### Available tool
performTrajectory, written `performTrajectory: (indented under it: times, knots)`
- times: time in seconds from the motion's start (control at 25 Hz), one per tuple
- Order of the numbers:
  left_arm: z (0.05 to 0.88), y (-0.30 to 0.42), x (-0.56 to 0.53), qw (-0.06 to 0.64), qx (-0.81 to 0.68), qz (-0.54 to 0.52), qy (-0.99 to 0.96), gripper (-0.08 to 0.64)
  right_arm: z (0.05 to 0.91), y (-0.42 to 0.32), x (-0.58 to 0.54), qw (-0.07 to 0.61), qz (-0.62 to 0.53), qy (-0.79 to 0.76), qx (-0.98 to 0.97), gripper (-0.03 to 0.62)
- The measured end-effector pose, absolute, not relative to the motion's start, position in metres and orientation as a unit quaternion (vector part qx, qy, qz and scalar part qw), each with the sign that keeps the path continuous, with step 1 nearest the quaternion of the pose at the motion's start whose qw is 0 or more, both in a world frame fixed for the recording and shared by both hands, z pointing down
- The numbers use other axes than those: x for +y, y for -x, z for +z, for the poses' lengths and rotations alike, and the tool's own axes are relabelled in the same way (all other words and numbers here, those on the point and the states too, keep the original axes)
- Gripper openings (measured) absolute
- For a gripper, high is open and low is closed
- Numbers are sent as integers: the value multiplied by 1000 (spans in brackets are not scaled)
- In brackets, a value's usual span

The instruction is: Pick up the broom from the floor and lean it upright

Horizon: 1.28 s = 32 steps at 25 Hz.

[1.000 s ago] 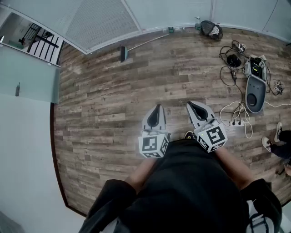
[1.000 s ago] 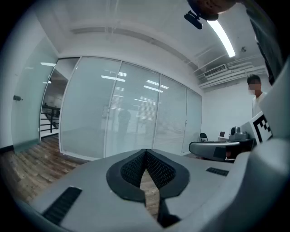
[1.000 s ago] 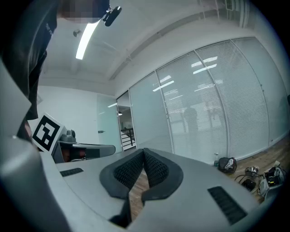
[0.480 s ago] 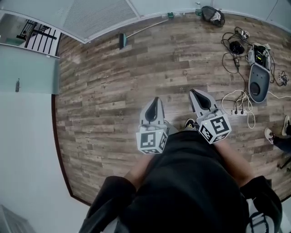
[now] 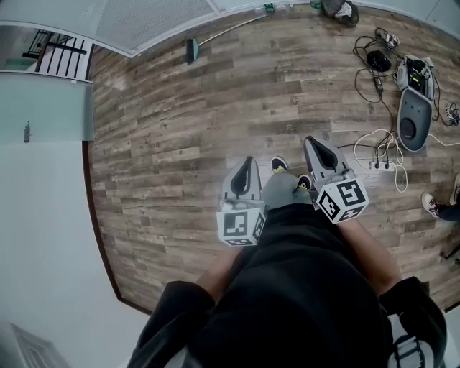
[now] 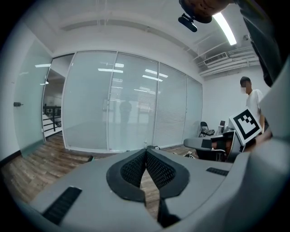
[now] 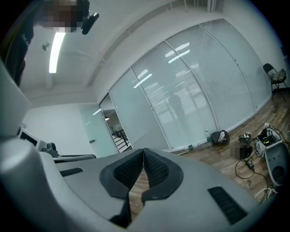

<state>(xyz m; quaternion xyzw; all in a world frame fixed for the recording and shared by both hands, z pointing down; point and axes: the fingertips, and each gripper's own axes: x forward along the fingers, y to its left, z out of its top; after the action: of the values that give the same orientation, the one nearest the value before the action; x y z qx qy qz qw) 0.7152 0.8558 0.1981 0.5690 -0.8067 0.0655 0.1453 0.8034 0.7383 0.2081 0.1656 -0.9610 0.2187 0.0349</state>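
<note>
Along far wall [image 5: 144,21]: broom [image 5: 192,49] on floor [image 5: 215,108] (dark bag [image 5: 339,8] near, contents hidden).

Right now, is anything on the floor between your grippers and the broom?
No. Only bare wooden floor lies between the left gripper, the right gripper and the broom by the glass wall. Cables lie off to the right.

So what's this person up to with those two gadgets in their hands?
A person holds a gripper in each hand, the left gripper and the right gripper, out in front over the wooden floor. Both have their jaws shut and hold nothing. The broom they are meant to stand up lies on the floor across the room, beside the glass wall, not yet touched.
</note>
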Motion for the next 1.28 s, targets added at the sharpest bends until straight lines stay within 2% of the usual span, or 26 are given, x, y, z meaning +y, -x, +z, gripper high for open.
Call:
performTrajectory:
  times: [0.4,0.96,1.28]
  knots:
    - [208,-710,825,159,-778,90,-601,21,219,-788,721,53,229,-178,-956,18]
    - [201,-613,779,158,-782,41,-602,21,188,-700,678,67,161,-175,-969,18]
    - [199,-587,756,159,-778,32,-607,21,187,-691,649,69,152,-202,-965,19]
